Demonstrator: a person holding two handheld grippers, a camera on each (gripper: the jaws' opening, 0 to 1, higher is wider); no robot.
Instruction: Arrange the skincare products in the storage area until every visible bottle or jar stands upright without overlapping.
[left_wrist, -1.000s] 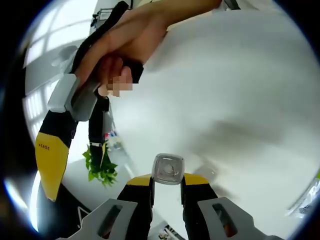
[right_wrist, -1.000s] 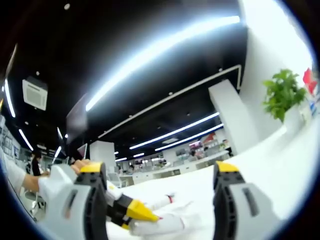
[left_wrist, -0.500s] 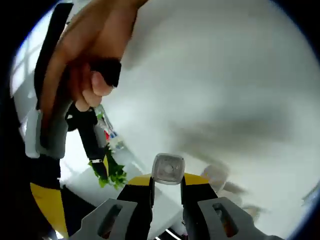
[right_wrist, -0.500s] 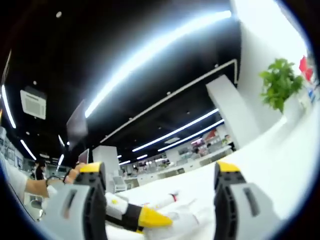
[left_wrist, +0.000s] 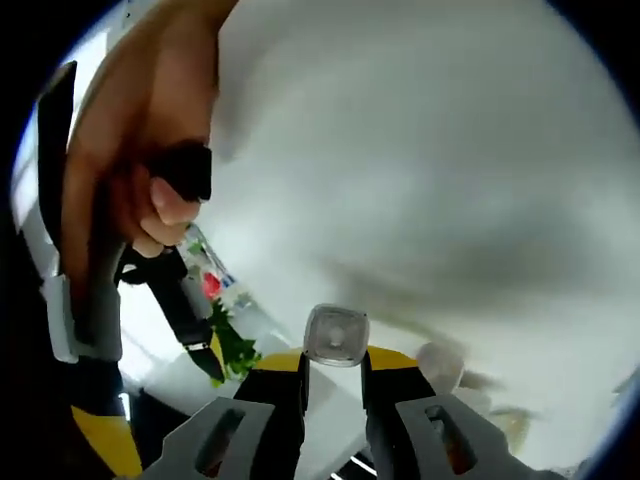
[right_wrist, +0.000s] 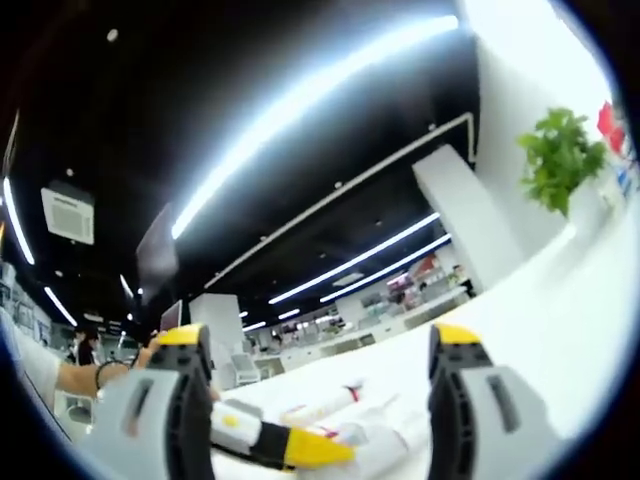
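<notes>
A white counter (right_wrist: 560, 310) runs beneath a dark ceiling with long light strips (right_wrist: 310, 95); a potted plant (right_wrist: 560, 160) stands at its far right edge, with open white surface ahead. In the right gripper view, the right hand-held gripper (right_wrist: 320, 400) has its jaws spread wide, nothing between them. Between the jaws, white tubes (right_wrist: 330, 405) lie flat on the counter beside the yellow tip of the other gripper. In the left gripper view, the left hand-held gripper (left_wrist: 335, 375) is clamped on a clear square-capped bottle (left_wrist: 335, 335), raised off the counter. A hand (left_wrist: 135, 170) grips the other tool's handle at left.
</notes>
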